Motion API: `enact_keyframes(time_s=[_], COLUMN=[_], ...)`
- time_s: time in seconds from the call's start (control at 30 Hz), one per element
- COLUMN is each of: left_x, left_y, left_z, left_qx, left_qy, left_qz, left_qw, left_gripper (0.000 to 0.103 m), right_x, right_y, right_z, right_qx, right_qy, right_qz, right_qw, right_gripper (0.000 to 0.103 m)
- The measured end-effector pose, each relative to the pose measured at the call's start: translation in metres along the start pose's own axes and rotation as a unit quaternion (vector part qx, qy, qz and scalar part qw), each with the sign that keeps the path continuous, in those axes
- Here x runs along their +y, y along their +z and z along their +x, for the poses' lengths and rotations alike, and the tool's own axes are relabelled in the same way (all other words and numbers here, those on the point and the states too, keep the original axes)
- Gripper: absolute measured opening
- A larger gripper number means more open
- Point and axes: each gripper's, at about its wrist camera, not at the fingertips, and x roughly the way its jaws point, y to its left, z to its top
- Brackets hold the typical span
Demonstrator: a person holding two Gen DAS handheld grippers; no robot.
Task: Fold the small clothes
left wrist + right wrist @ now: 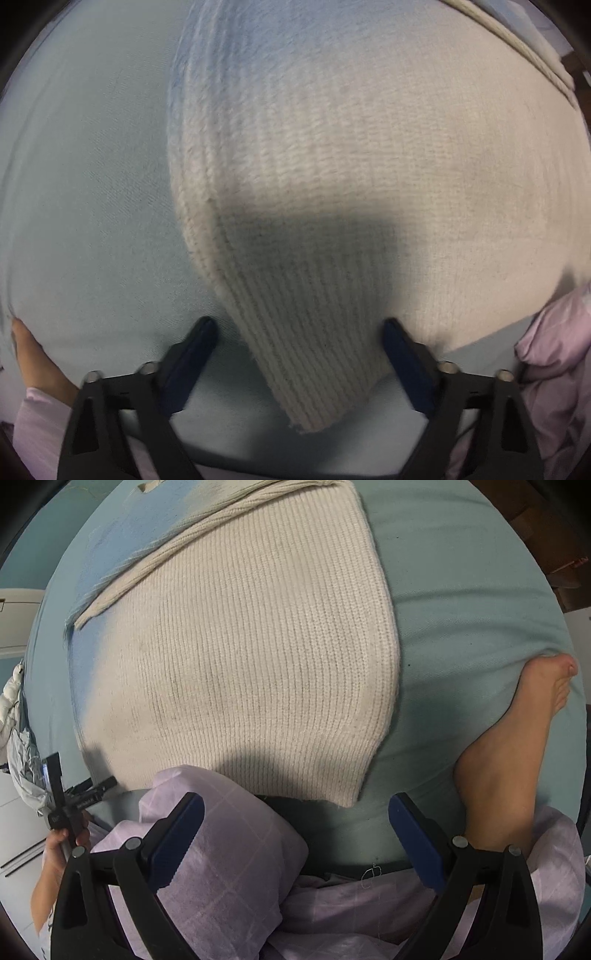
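Right wrist | knee [221, 834] blocks sweater [251, 664] hem; foot [517, 746] beside; both tongs [295, 805] wide

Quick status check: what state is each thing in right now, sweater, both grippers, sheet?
sweater: spread flat on the sheet, one sleeve folded across its top
left gripper: open, straddling the sweater's near corner
right gripper: open, holding nothing, above the sweater's hem
sheet: lightly wrinkled

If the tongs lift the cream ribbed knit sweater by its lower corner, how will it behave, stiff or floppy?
Probably floppy: the cream ribbed knit sweater lies flat on the pale blue sheet, following its surface. It looks thick, so likely rather heavy, and would hang and stretch. The fuzzy ribs should not slip between the left tongs, which straddle its corner.
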Motion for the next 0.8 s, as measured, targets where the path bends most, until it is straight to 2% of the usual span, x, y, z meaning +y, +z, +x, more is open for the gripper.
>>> enact_keyframes(time_s=[0.03, 0.07, 0.1, 0.13, 0.2, 0.37, 0.5, 0.6, 0.63, 0.8], left_x=[-0.005, -0.014, -0.018, -0.020, -0.017, 0.003, 0.018, 0.010, 0.004, -0.008], left_y=[0.000, -0.003, -0.004, -0.005, -0.008, -0.012, -0.015, -0.008, -0.002, 0.002], left_z=[-0.005, -0.012, -0.015, -0.019, -0.023, -0.026, -0.029, -0.024, -0.012, -0.005], left_qx=[-0.004, -0.010, -0.014, -0.018, -0.017, -0.012, -0.014, -0.014, -0.013, -0.009], left_qy=[-0.002, -0.008, -0.009, -0.008, -0.029, -0.053, -0.050, -0.043, -0.043, -0.042], left_qz=[0.010, 0.025, 0.033, 0.036, 0.011, -0.018, -0.015, -0.012, -0.013, -0.014], left_qw=[0.9999, 0.9996, 0.9993, 0.9992, 0.9994, 0.9984, 0.9985, 0.9989, 0.9989, 0.9990], left_gripper=[0.061, 0.054, 0.039, 0.030, 0.021, 0.014, 0.013, 0.013, 0.013, 0.013], right_x=[0.000, 0.000, -0.001, -0.002, -0.003, -0.005, -0.006, -0.006, -0.006, -0.010], right_y=[-0.001, -0.001, -0.003, -0.003, -0.004, -0.006, -0.007, -0.004, -0.002, 0.007], right_z=[0.001, 0.002, 0.003, 0.004, 0.009, 0.023, 0.040, 0.053, 0.058, 0.090], right_qx=[0.002, 0.005, 0.007, 0.009, 0.016, 0.029, 0.043, 0.034, 0.030, 0.033], right_qy=[0.004, 0.007, 0.009, 0.010, 0.009, -0.007, -0.008, -0.050, -0.049, -0.031], right_qz=[-0.001, -0.001, 0.000, 0.001, 0.004, 0.006, 0.009, 0.011, 0.011, 0.019], right_qw=[1.000, 1.000, 1.000, 1.000, 1.000, 1.000, 0.999, 0.998, 0.998, 0.999], right_gripper=[0.098, 0.098, 0.098, 0.098, 0.098, 0.098, 0.098, 0.098, 0.098, 0.098])
